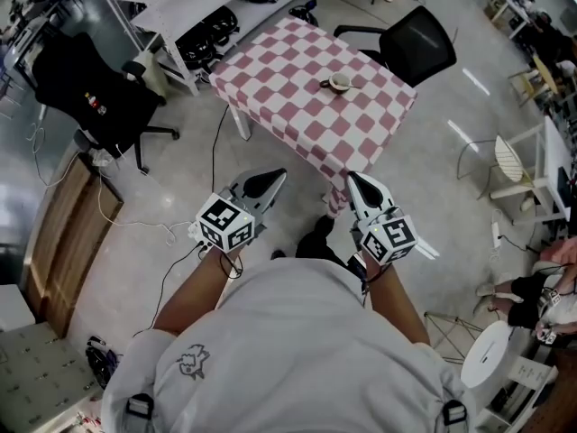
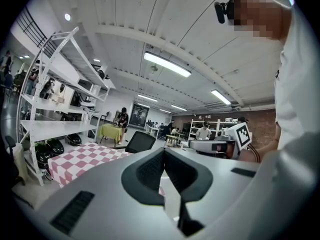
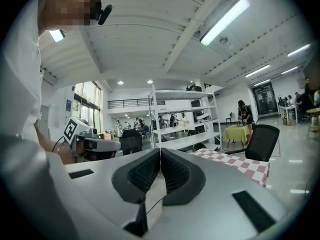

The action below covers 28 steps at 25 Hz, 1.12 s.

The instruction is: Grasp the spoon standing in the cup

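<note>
Hanging well short of the cup [image 1: 340, 82] ahead on the counter [image 1: 297, 97], left hand-held gripper [image 1: 275, 177] and right hand-held gripper [image 1: 353, 179] sit closed, empty, likely pre-approach.

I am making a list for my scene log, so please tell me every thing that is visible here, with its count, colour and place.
table: one, red-and-white checked cloth, ahead of the person
cup: one, white, on the table's far part; contents too small to tell
office chair: one, black, behind the table
second office chair: one, black, on the left
shelf rack: one, white, beyond the table, to the left
folding chair: one, white, on the right
left gripper: one, grey, jaws together, empty, short of the table
right gripper: one, grey, jaws together, empty, short of the table
</note>
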Each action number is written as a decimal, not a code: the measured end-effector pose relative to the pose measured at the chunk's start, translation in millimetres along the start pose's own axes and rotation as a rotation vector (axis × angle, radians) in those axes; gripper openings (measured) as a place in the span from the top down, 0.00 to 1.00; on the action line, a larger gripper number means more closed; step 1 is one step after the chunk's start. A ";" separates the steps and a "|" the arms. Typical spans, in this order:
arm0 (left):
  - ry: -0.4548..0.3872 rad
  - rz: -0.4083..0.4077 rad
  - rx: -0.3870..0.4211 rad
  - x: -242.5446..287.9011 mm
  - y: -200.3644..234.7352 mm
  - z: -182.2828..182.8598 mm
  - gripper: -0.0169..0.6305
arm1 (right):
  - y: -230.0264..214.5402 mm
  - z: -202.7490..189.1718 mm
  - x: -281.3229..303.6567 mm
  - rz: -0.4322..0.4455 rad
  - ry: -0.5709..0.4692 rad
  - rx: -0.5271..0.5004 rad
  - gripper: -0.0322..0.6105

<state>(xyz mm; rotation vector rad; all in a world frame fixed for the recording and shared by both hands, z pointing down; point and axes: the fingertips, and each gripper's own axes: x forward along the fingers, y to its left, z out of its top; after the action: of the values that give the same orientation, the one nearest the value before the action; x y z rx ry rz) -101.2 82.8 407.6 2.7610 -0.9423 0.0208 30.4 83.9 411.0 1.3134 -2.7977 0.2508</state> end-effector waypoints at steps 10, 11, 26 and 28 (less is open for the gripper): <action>0.016 0.068 -0.018 36.7 42.8 2.9 0.95 | -49.0 14.1 47.4 0.055 -0.010 0.014 0.90; 0.019 0.064 -0.015 46.2 44.7 3.9 0.95 | -57.0 16.3 49.7 0.058 -0.014 0.019 0.90; 0.032 -0.012 0.037 227.2 50.6 34.4 0.95 | -209.3 37.9 59.1 0.029 0.007 -0.003 0.90; 0.047 -0.032 0.044 247.5 42.4 30.5 0.95 | -220.1 38.0 59.4 0.036 0.003 -0.012 0.90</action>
<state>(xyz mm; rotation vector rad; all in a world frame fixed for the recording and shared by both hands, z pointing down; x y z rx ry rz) 67.8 -105.4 407.6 2.8026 -0.8954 0.1023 162.4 -105.7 408.1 1.2597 -2.8177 0.2366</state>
